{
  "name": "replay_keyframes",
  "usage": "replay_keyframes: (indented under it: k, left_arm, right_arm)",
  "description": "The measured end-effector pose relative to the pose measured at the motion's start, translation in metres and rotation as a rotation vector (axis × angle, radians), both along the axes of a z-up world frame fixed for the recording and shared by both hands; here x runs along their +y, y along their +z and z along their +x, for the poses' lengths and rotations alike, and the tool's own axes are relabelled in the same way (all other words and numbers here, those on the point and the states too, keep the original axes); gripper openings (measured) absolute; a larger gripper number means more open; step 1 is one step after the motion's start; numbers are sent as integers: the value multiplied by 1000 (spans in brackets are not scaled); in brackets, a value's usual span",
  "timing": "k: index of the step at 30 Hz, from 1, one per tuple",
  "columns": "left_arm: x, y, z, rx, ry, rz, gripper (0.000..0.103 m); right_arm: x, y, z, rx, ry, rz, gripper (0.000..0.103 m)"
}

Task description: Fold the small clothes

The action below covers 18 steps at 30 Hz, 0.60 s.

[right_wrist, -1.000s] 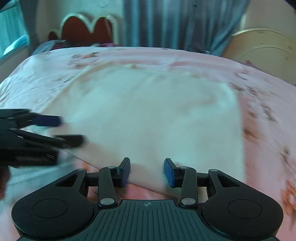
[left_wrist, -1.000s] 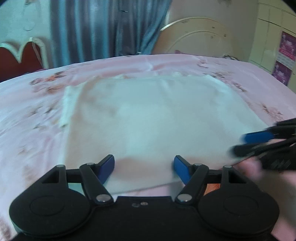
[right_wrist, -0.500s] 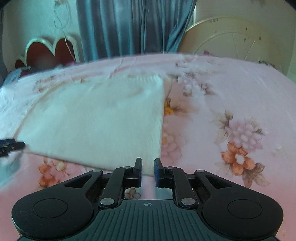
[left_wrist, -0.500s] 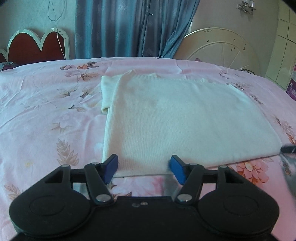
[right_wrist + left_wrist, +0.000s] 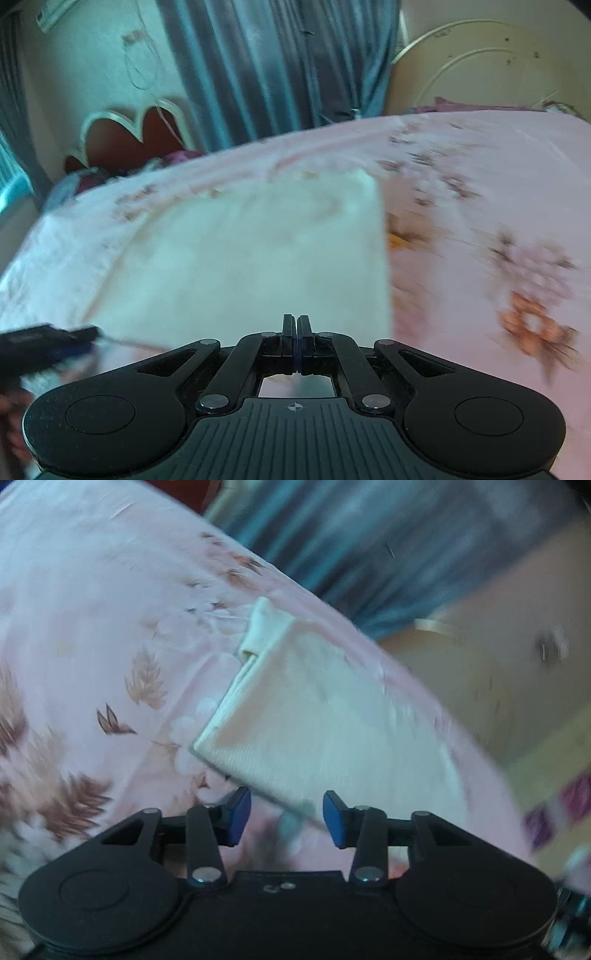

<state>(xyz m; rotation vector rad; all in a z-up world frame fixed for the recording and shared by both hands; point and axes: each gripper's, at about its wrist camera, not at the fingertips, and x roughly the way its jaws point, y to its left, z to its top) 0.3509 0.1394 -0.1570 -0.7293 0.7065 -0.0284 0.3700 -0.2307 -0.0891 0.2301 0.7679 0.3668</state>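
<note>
A cream knitted garment (image 5: 332, 716), folded into a flat rectangle, lies on the pink floral bedsheet (image 5: 92, 627). In the left wrist view the picture is tilted. My left gripper (image 5: 286, 816) is closing, with the garment's near edge between its blue pads (image 5: 238, 814) and a gap still on both sides. In the right wrist view the garment (image 5: 258, 258) reaches right up to my right gripper (image 5: 297, 332), whose pads are pressed together at its near edge, close to the right corner. The left gripper (image 5: 74, 338) shows blurred at the garment's near left.
The bedsheet (image 5: 498, 184) stretches wide to the right of the garment. A red scalloped headboard (image 5: 129, 133) and a blue curtain (image 5: 277, 66) stand behind the bed. A round cream board (image 5: 480, 74) leans at the back right.
The left view has rolled sharply and its jaws have narrowed around the garment's near edge. The right jaws went from a narrow gap to fully together at the near right edge.
</note>
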Motion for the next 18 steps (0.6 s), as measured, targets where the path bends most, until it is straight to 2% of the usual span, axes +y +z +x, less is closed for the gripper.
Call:
replay_keyframes:
  k: [2,5,7,12,15,17,18]
  left_arm:
    - [4,-10,4,-31,63,-77,37]
    - [13,-23,11,-66,143,-170,28]
    - [16,-28,19,-77,162,-181,18]
    - [20,-33,35,-67,173,-200,9]
    - [17,-29,31,-86,186,-192,8]
    - [15,-22,25,-105,191,-171,11]
    - [15,-20,22,-100,227,-154,25]
  right_arm:
    - [15,3,16,1,14,26,0]
    - [40,1,45,8,32,33,0]
    - [55,-4,63,20,37,39,0]
    - [83,-21,94,48,49,63,0]
    - [95,-27,103,47,50,65,0]
    - [98,-31,107,52,47,73,0]
    - [99,-33,109,56,46,75,0]
